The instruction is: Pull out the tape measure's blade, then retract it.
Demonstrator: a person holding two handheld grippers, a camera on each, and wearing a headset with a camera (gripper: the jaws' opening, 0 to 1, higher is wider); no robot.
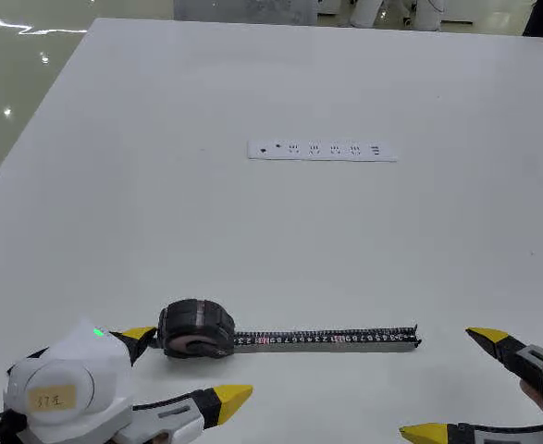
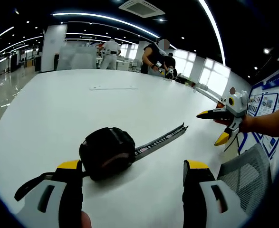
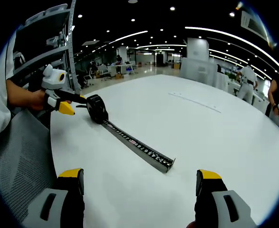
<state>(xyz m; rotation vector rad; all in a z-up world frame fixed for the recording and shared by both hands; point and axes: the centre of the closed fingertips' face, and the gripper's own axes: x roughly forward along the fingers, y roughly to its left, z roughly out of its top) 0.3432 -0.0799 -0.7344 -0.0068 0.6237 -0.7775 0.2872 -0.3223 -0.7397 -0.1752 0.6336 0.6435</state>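
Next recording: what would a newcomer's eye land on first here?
The black tape measure lies near the front of the white table, its blade pulled out and lying flat. The left gripper sits open at its case, the right gripper open near the blade's tip. A white power strip lies farther back.

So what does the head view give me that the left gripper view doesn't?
Head view: the numerals printed on the blade, and the socket holes of the power strip seen from above. Left gripper view: people standing past the table's far end, and ceiling lights. Both: the black tape measure case, its blade pulled out flat on the white table, and the left claw and right claw, both open.
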